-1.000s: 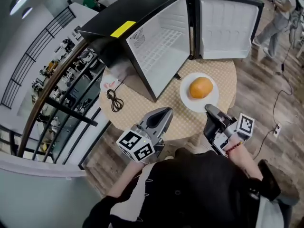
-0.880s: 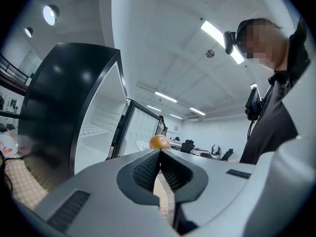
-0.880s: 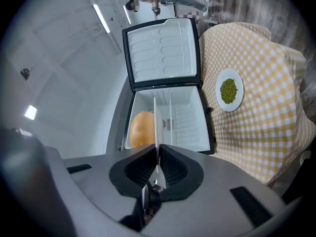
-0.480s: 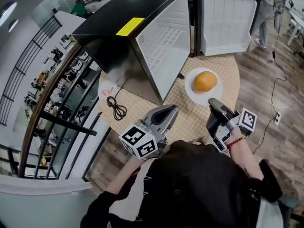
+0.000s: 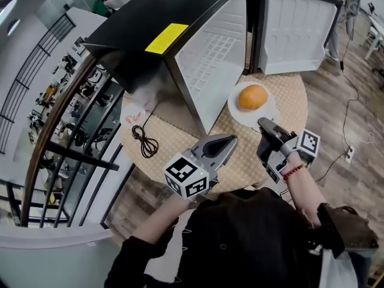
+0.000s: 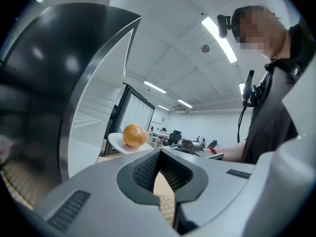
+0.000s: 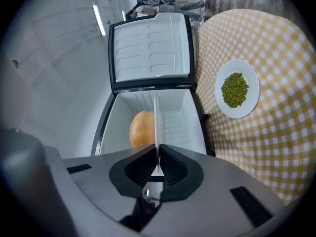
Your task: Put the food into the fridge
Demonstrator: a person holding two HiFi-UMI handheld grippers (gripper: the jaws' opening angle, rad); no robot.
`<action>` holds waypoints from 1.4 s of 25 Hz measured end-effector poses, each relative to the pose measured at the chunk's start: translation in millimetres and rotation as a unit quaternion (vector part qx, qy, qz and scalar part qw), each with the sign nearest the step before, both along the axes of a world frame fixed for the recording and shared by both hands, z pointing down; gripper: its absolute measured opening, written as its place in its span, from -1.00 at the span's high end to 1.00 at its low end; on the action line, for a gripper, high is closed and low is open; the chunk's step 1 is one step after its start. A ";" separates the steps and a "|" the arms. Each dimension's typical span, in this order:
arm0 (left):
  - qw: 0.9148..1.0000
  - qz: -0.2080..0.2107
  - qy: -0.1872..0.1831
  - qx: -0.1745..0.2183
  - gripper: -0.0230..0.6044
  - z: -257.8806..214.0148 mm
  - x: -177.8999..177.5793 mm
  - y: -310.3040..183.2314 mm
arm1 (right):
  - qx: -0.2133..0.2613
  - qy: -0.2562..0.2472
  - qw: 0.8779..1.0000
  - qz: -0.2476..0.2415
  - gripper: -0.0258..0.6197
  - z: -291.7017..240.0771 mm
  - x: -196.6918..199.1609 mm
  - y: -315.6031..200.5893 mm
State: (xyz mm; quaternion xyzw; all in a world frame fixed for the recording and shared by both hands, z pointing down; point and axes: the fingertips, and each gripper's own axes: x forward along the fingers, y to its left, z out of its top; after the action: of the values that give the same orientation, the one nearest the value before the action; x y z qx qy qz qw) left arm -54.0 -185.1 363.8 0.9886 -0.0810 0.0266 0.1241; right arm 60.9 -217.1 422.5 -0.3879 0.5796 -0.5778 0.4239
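An orange (image 5: 253,96) is seen lying on a white plate (image 5: 237,114), just in front of the open fridge (image 5: 180,59) and outside it. The near rim of the plate is pinched between the jaws of the right gripper (image 5: 264,123). In the right gripper view the plate (image 7: 157,132) is seen edge-on as a thin white line clamped between the pads, with the orange (image 7: 142,128) on its left face. Whether the plate rests on the table (image 5: 174,131) or is lifted off it cannot be told.

The left gripper (image 5: 233,139) is held over the checked tablecloth, left of the plate and apart from it. Its jaws are pressed together at the tips, with nothing between them.

The black fridge is set on the round table with its door (image 5: 297,26) swung wide. A second plate (image 7: 252,100), heaped with green peas (image 7: 234,89), is shown beside the fridge. A coiled black cable (image 5: 145,141) is seen at the table's left edge.
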 end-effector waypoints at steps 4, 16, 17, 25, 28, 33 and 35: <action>1.000 -0.001 0.002 -0.020 0.89 12.0 19.1 -8.9 | -0.024 -0.003 1.000 -0.016 0.83 13.6 7.9 -31.2; 0.997 -0.040 -0.024 -0.066 0.89 47.9 66.3 -64.5 | -0.048 -0.013 0.996 -0.077 0.83 48.5 23.1 -128.2; 0.996 -0.043 -0.024 -0.069 0.89 49.5 69.7 -68.1 | -0.051 -0.013 0.995 -0.081 0.83 51.7 23.9 -134.9; 0.995 -0.062 -0.017 -0.079 0.89 55.5 96.8 -94.0 | -0.060 -0.013 0.992 -0.109 0.83 61.6 23.7 -187.9; 0.993 -0.090 -0.008 -0.079 0.89 53.3 99.0 -104.2 | -0.056 -0.007 0.991 -0.124 0.83 66.8 21.2 -199.4; 0.991 -0.112 -0.015 -0.074 0.89 57.3 104.1 -104.4 | -0.069 0.002 0.989 -0.132 0.83 85.5 22.3 -212.3; 0.989 -0.124 -0.016 -0.074 0.89 58.6 104.9 -103.2 | -0.077 0.008 0.988 -0.131 0.83 91.8 21.6 -217.7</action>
State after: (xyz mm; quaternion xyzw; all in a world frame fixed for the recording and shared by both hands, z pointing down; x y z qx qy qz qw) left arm 50.9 -288.3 422.4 0.9584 -0.2027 0.0330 0.1980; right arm 82.5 -434.8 514.3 -0.3449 0.5823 -0.6682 0.3089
